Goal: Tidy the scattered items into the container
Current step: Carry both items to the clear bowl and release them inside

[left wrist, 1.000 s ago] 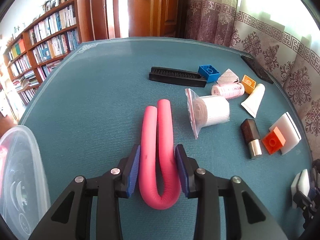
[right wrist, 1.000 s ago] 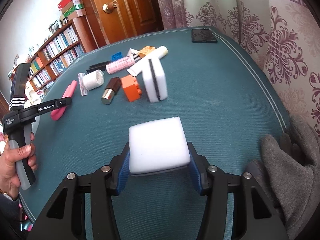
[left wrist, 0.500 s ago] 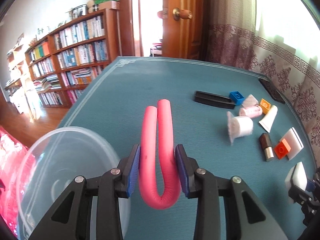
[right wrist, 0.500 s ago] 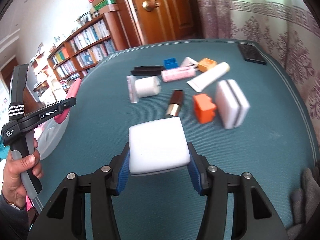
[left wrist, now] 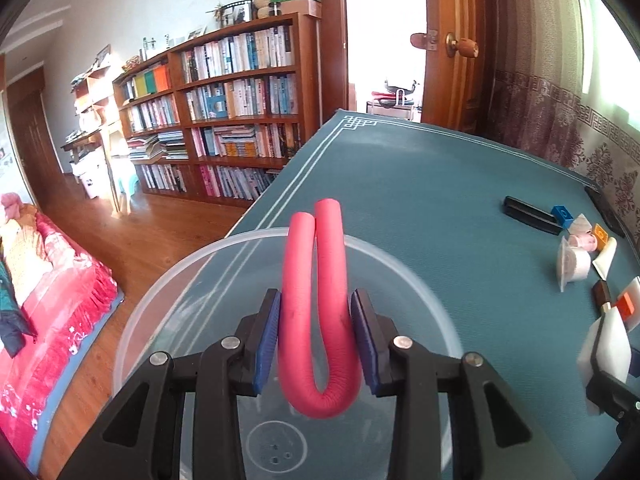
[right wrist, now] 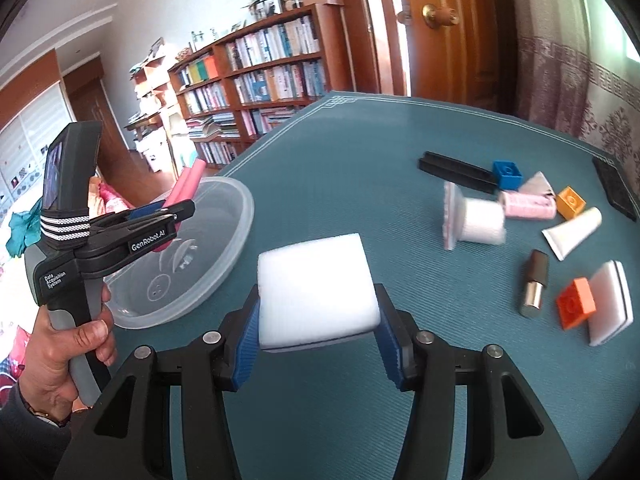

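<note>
Bent pink foam tube (left wrist: 316,312) over clear round bowl (left wrist: 160,304).

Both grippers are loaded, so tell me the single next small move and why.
Probably open the left gripper to drop the bent pink foam tube: it hangs over the clear plastic bowl. The right gripper, holding the white sponge block, is short of it.
</note>
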A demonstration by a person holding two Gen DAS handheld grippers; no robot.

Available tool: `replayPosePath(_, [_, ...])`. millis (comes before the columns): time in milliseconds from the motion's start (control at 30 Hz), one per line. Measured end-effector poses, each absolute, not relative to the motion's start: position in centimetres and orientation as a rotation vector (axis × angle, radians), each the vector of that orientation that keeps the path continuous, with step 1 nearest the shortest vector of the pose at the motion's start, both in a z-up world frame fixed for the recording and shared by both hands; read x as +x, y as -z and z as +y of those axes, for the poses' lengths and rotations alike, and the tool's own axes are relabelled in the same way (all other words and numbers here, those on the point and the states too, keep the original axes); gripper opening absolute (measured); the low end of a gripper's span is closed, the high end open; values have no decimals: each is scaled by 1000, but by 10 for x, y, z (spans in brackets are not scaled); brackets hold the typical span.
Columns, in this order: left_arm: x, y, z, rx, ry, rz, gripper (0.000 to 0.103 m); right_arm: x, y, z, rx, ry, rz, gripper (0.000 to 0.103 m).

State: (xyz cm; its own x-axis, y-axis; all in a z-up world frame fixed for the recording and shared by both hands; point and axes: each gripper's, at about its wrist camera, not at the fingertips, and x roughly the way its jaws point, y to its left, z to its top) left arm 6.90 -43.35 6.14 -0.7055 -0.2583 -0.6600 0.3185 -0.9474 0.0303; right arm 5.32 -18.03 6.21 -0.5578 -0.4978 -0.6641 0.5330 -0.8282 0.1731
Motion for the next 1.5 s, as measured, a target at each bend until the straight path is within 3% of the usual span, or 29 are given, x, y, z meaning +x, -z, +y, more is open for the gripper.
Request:
replayPosePath(700, [105,-37,-489,1048,2538,266,41,26,-64,-306,903,2215,171,55])
replayPosePath(800, [106,-37,-494,1034,2534,269,55,20,-60,-315,917,2221,175,57])
replayPosePath(867, [109,-38,-496,1018,2535,280,82,13,-56,-319,951,2213,165,58])
replayPosePath(900, [111,-39,-497,1004,2541,291,84,9,-54,-321,972,2208,158,58])
replayPosePath(1167, [114,-43,-500,990,2556,306,85,8,-55,-308,960,2227,103,71])
replayPosePath(1333, [117,-47,-499,975,2562,314,86,13,-60,-294,921,2283,111,72])
replayPosePath(1500, [117,-51,-495,962,2568,317,97,16,-55,-275,948,2307,74,72])
